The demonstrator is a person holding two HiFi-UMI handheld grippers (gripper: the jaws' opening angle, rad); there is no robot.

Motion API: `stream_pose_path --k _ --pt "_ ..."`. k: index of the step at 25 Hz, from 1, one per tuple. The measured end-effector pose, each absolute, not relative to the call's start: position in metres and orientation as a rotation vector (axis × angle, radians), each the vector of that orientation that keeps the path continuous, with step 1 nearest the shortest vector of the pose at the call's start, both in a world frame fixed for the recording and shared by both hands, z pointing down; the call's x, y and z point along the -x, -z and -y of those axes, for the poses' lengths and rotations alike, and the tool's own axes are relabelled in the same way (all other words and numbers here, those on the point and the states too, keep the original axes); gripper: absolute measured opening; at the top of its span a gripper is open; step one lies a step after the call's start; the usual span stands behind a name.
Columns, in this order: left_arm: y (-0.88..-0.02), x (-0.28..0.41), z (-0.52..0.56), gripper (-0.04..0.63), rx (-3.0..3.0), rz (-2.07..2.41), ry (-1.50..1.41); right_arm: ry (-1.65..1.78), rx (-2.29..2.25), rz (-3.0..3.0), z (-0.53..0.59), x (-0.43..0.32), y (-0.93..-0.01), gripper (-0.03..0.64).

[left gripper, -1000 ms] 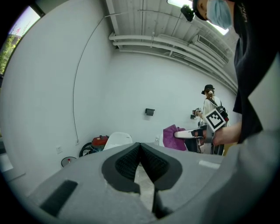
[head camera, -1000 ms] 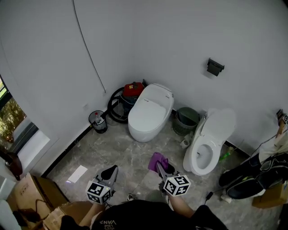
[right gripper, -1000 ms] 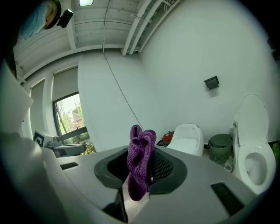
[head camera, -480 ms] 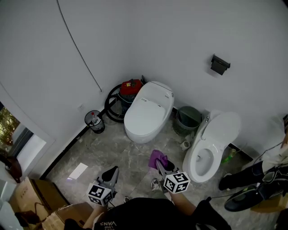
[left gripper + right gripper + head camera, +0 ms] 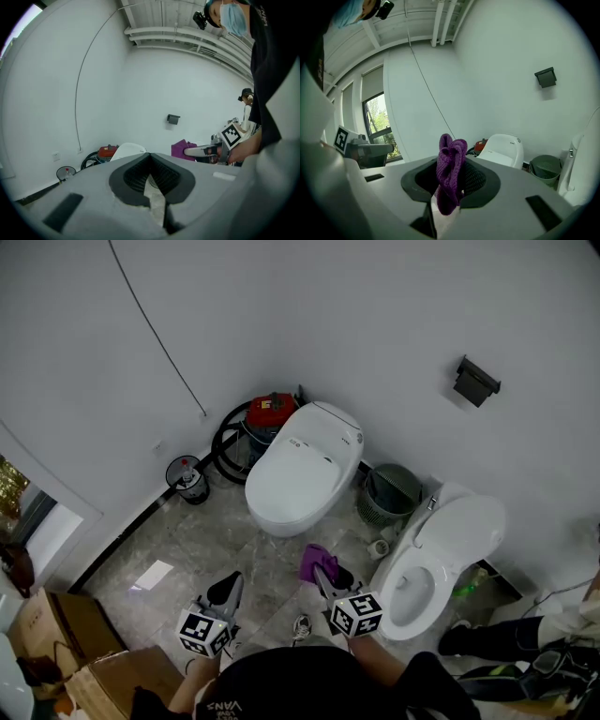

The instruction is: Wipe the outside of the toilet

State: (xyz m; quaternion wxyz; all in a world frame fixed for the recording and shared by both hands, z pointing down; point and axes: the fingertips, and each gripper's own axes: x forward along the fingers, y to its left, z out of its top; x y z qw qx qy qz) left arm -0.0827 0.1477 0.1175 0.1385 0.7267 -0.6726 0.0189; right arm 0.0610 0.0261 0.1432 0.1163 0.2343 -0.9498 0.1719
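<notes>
Toilet (image 5: 305, 470) closed, red machine (image 5: 272, 411) behind, bin (image 5: 392, 491) beside, cloth (image 5: 451, 173) in right tongs (image 5: 325, 577)

Grey tiled floor (image 5: 211, 545), closed toilet (image 5: 298, 474), green basket (image 5: 391, 491)

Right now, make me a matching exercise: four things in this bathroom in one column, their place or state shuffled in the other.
1 purple cloth
2 far toilet
3 near toilet
4 green basket

A lid up
B between the two toilets
C pinched in the right claw
D lid down

Pairs: 1-C, 2-D, 3-A, 4-B.
</notes>
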Motion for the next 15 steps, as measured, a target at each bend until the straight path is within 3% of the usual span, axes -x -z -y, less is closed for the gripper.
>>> stream_pose_path --k 15 --pt "-0.176 0.085 -0.076 0.002 -2.153 1.729 -0.167 -0.4 -0.766 2.718 0.027 -0.052 -0.213 0.097"
